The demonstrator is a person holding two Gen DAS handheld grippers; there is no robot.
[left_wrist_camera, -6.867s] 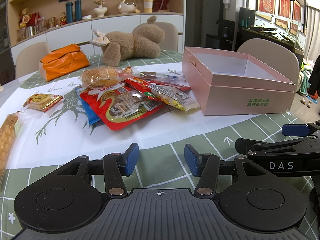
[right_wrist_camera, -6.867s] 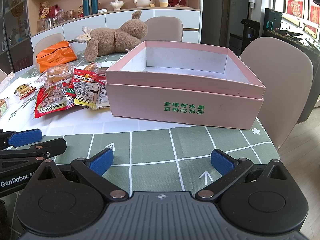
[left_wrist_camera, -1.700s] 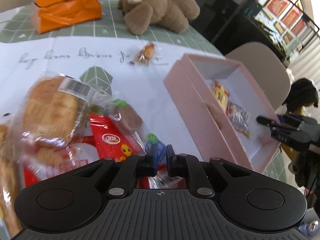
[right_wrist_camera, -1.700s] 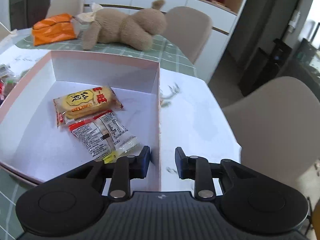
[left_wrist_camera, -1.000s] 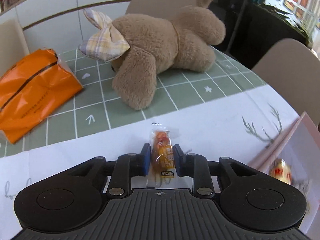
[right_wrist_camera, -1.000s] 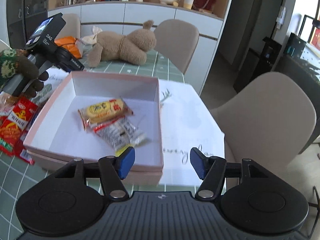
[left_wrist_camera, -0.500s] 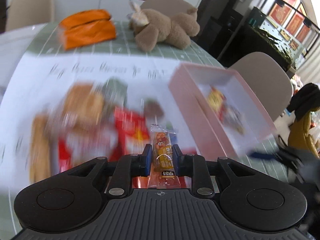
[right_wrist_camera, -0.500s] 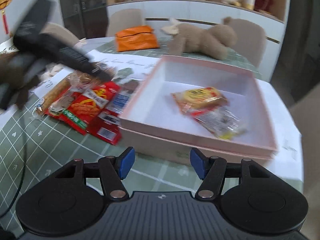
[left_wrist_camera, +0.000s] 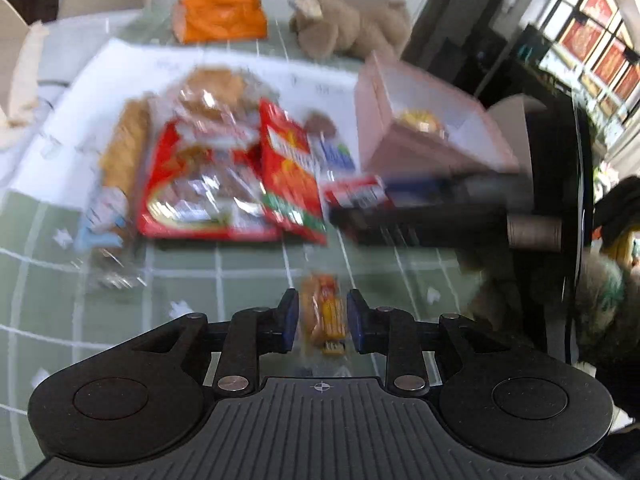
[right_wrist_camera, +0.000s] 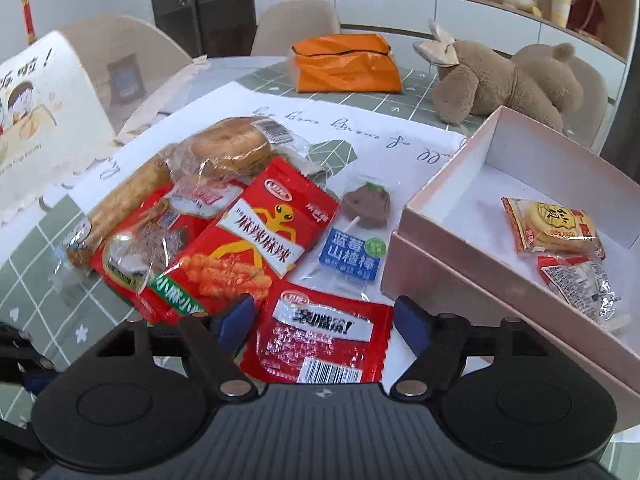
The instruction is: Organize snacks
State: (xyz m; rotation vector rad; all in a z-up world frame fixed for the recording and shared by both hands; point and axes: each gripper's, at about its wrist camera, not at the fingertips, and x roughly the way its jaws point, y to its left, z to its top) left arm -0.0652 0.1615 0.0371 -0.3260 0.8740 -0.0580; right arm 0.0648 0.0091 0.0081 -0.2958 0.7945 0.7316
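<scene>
Left gripper (left_wrist_camera: 322, 316) pinches a little orange candy packet (left_wrist_camera: 323, 314) over bare green tablecloth (left_wrist_camera: 200, 300), while right gripper (right_wrist_camera: 324, 324), fingers wide, straddles a red snack pack (right_wrist_camera: 320, 342) just beside the pink box (right_wrist_camera: 460, 280) edge.

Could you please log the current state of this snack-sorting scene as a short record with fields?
left hand-held gripper: shut on a small orange snack packet, held above the green checked table
right hand-held gripper: open, jaws either side of a red snack packet
pink box: open, holds a yellow cracker packet and a clear-wrapped packet
loose snacks left of box: red chip bag, blue-label lollipop, wrapped bread
background: orange bag, brown plush toy
left view: blurred
</scene>
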